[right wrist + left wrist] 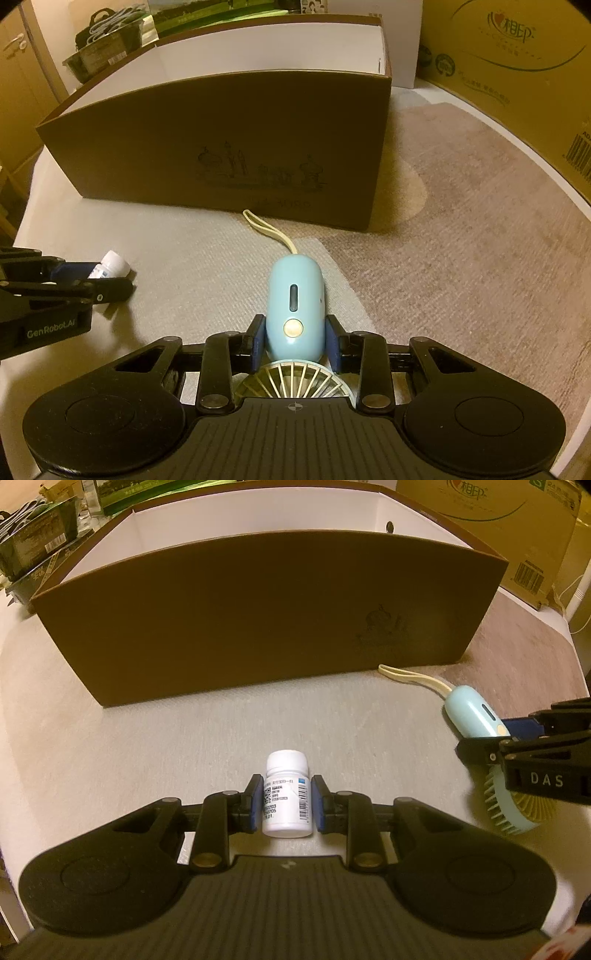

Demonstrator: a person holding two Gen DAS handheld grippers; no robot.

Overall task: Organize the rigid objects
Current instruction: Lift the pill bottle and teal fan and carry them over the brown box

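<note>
White plastic, smooth and round, was what the left gripper point(282, 805) had to trust: its blue fingers point(255, 805) stood on either side of the pill bottle point(286, 794), touching or very nearly touching its label, though whether they truly pinched it could not be told from the left wrist view. The bottle lay toward the left side of the counter point(184, 738), cap pointing at the brown box point(258, 616) that stood along the far edge. A loose hold on so slick a cylinder could have let it roll or squirt forward when lifted.

To the right, the right gripper point(295, 345) had its fingers closed against the pale blue handle of the handheld fan point(295, 306), low down near the round fan head (which sat under the gripper body). That grip lay off the fan's balance, so the handle might have swung once raised. Its cream wrist strap point(266, 230) trailed toward the box's front wall and could have snagged on the rim during a drop into the box. The two grippers were also near each other, so a clash was possible.
</note>
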